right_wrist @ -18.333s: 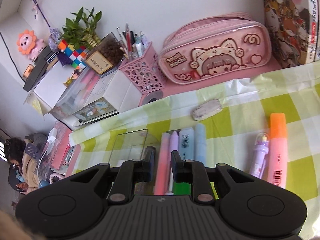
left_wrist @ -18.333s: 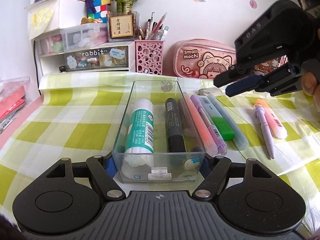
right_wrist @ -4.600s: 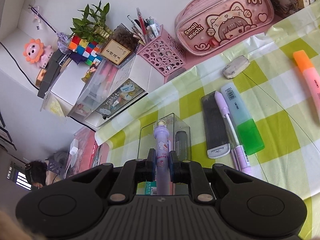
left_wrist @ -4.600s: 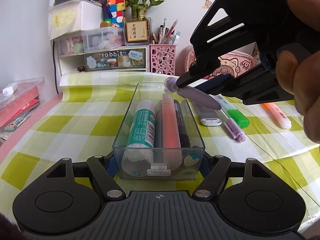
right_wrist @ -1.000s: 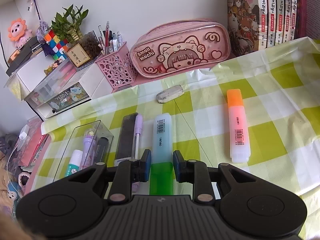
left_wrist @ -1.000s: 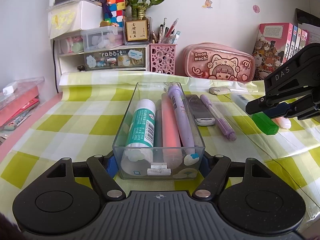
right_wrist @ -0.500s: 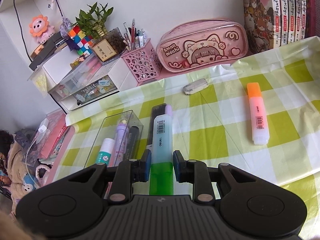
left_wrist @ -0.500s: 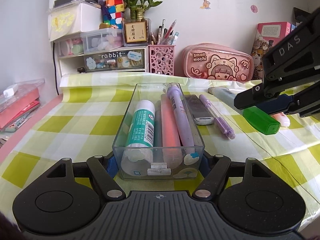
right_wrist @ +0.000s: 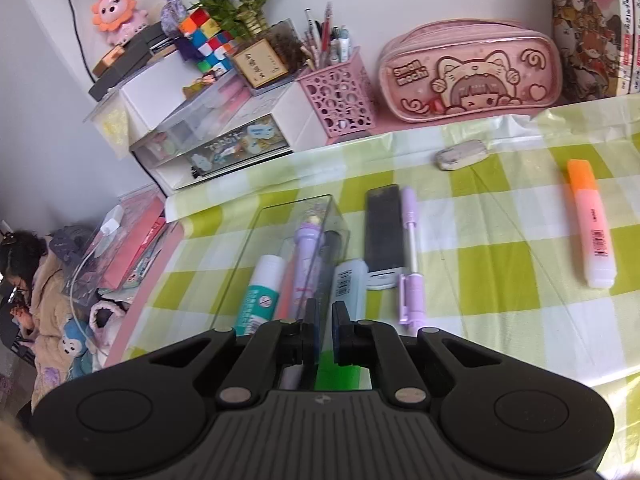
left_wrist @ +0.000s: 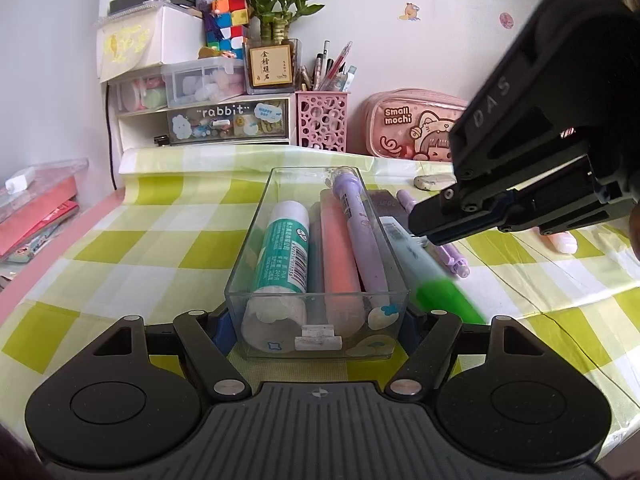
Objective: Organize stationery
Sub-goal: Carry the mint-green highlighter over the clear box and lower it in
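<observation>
My left gripper [left_wrist: 319,322] is shut on the near end of a clear plastic box [left_wrist: 256,240]. The box holds a glue stick [left_wrist: 284,252], a pink highlighter [left_wrist: 338,256] and a purple pen [left_wrist: 362,240]. My right gripper [left_wrist: 424,232] [right_wrist: 325,320] hovers over the box's right wall, its jaws closing to a narrow gap with nothing pressed between them. The green-capped blue highlighter [left_wrist: 444,298] [right_wrist: 349,284] lies tilted and blurred just below the fingers, beside that wall. An orange highlighter [right_wrist: 592,220], a lilac pen [right_wrist: 412,264], a dark flat case [right_wrist: 384,228] and an eraser [right_wrist: 460,154] lie on the checked cloth.
Along the back wall stand a pink pencil case [right_wrist: 468,76], a pink pen holder [right_wrist: 336,100], white drawers [left_wrist: 224,120] and books [right_wrist: 592,28]. A person [right_wrist: 20,264] sits beyond the table's left edge. The cloth's front edge drops off at the right.
My right gripper carried the green-capped highlighter left to the box's right side. Its jaws then narrowed and the highlighter slipped out below them. The left gripper and box stayed still.
</observation>
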### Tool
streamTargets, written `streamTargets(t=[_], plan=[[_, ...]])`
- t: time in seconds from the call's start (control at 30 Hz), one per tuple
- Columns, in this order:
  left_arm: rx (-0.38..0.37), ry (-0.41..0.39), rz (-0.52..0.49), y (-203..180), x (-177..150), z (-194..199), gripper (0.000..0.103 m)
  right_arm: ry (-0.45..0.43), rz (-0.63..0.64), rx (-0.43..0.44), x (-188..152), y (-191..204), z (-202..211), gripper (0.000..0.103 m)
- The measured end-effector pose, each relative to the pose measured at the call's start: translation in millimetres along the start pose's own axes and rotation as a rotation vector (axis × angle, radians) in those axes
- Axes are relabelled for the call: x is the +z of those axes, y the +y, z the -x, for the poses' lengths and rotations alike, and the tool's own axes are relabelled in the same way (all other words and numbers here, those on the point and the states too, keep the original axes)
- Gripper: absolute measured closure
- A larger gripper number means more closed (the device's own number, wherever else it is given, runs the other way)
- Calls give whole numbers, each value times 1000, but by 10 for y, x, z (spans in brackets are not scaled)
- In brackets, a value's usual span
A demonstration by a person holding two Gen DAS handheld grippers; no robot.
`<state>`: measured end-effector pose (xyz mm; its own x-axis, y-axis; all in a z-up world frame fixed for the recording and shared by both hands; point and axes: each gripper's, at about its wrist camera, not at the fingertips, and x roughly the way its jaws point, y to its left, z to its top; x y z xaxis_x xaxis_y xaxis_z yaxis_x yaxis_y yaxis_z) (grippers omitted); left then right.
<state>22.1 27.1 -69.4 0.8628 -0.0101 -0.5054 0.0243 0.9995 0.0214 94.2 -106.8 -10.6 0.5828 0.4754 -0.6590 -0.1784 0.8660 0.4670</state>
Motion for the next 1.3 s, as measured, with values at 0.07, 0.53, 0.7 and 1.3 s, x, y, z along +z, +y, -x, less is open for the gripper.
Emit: streamTargets(t=[0.07, 0.53, 0.7, 1.3], plan=[[4, -1, -2, -10, 3, -4, 30, 16, -60, 52, 17, -172, 11, 103], [5, -1, -1, -12, -4, 3, 30, 80, 43, 32, -17, -227, -161, 94], [4, 0, -2, -11, -2, 3, 30, 85, 35, 51, -1, -227, -230, 97], [4, -2, -3, -9, -3, 3, 30, 20, -42, 117, 195, 174, -51, 99]])
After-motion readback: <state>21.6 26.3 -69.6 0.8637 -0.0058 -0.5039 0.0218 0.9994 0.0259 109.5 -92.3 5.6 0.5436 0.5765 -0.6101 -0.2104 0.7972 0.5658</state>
